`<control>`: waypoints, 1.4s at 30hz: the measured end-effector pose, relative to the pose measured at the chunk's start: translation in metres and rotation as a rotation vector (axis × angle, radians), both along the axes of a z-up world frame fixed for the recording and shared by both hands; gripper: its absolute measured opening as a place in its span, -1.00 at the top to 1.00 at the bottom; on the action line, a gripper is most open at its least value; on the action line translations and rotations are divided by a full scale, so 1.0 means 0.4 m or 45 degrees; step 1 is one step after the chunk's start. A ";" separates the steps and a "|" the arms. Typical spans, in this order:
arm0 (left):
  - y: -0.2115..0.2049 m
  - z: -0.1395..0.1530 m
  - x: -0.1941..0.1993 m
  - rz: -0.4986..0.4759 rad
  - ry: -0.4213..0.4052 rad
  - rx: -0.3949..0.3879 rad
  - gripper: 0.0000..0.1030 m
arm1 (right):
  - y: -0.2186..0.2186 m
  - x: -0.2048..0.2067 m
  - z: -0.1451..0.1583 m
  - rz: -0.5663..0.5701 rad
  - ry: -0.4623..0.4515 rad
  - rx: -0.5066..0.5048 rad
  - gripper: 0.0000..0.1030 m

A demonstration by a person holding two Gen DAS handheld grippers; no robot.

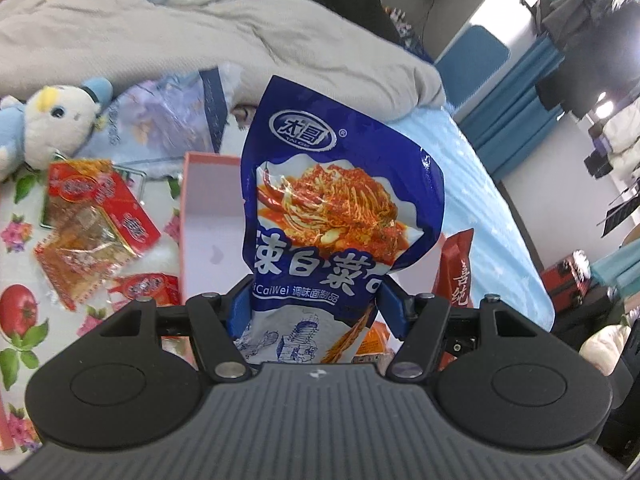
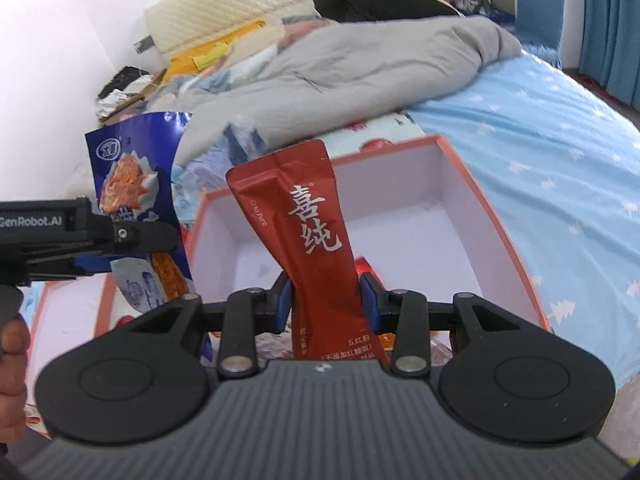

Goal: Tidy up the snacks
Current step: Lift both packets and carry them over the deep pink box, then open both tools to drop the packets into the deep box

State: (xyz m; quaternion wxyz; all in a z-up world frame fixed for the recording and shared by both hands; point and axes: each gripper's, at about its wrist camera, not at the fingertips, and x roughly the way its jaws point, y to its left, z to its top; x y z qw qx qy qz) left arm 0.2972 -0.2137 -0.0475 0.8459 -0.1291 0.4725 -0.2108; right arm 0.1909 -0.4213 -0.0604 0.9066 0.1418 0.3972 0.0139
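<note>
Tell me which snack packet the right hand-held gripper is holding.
The red sachet with white characters, clamped upright in the right hand-held gripper above the open box. The blue pouch sits in the left hand-held gripper; the small red packets lie on the cloth.

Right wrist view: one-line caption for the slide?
Right gripper clamps a red sachet above the open pink-rimmed box, while the left gripper holds a blue snack bag alongside.
</note>
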 end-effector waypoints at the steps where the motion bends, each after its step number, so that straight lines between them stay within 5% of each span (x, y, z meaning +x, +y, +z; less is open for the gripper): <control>1: -0.012 -0.011 0.007 -0.007 0.012 0.010 -0.33 | -0.006 0.004 -0.012 -0.005 0.012 0.004 0.23; 11: -0.081 -0.119 0.073 -0.072 0.091 0.086 -0.33 | -0.064 0.040 -0.112 -0.046 0.096 0.037 0.22; 14: -0.091 -0.134 0.080 -0.074 0.094 0.119 -0.49 | -0.075 0.041 -0.125 -0.067 0.117 0.045 0.16; 17: -0.097 -0.137 0.085 -0.098 0.092 0.142 -0.58 | -0.091 0.040 -0.132 -0.085 0.134 0.079 -0.20; 19: -0.102 -0.132 0.081 -0.116 0.064 0.163 -0.64 | -0.095 0.038 -0.127 -0.095 0.127 0.068 -0.35; 42: 0.044 0.092 -0.113 -0.048 -0.141 0.080 -0.67 | 0.039 -0.085 0.079 0.025 -0.110 0.017 -0.35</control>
